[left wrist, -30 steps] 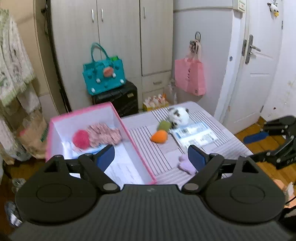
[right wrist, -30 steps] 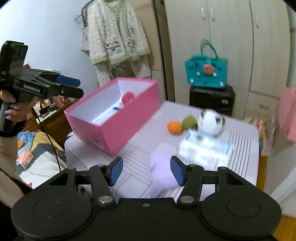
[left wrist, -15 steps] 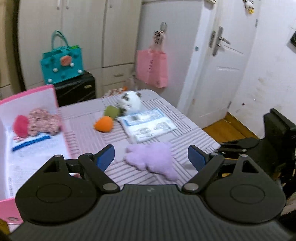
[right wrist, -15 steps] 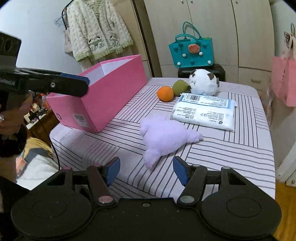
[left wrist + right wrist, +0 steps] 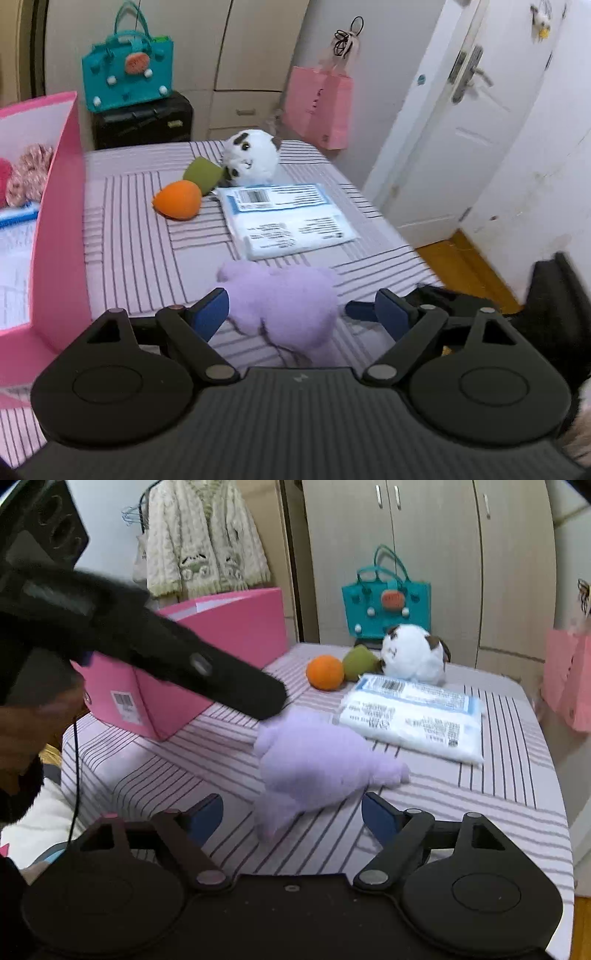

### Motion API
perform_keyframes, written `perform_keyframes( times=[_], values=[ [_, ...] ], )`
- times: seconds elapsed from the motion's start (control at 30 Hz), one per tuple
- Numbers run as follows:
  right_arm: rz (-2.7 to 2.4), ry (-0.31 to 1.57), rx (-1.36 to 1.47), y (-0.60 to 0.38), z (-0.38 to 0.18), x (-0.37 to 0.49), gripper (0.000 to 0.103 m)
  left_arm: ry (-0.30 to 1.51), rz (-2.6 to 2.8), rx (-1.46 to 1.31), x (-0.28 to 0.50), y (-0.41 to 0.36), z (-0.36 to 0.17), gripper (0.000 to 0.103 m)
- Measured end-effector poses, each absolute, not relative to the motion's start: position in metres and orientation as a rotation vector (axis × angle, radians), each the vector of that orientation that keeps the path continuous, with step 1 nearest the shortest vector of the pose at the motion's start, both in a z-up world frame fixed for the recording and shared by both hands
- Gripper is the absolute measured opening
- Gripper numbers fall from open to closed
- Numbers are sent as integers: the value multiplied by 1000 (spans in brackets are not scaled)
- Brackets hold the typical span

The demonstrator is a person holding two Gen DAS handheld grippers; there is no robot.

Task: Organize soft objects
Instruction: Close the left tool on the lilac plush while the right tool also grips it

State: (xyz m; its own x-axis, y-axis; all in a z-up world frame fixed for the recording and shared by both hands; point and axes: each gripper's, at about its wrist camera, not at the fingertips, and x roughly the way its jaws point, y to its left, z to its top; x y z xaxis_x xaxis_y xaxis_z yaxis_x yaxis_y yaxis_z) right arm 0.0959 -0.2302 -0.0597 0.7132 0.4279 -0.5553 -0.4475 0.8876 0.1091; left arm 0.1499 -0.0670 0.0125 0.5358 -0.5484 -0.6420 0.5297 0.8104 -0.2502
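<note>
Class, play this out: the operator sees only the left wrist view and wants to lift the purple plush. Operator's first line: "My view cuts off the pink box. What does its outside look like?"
Observer: The right wrist view shows the pink box whole; a barcode label sits on its near end.
Operator: What hangs behind the box?
Observer: A cream knitted cardigan on a hanger.
Operator: Where is my left gripper relative to the purple plush?
Observer: From the right, one of its fingers reaches over the plush's far edge. The right gripper has its jaws opening, with the plush's near end between them, not pressed.
</note>
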Motion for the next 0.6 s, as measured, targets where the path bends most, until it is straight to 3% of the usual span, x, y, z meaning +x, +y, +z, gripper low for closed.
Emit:
perform_keyframes(
  times=[0.5, 0.6],
  values=[
    [354, 535, -180, -237, -62, 103, 86, 880, -620, -53, 190, -74, -12, 86],
    [370, 566, -131, -251, -60, 105, 86, 895, -622, -83, 191, -75, -15, 82]
  ],
)
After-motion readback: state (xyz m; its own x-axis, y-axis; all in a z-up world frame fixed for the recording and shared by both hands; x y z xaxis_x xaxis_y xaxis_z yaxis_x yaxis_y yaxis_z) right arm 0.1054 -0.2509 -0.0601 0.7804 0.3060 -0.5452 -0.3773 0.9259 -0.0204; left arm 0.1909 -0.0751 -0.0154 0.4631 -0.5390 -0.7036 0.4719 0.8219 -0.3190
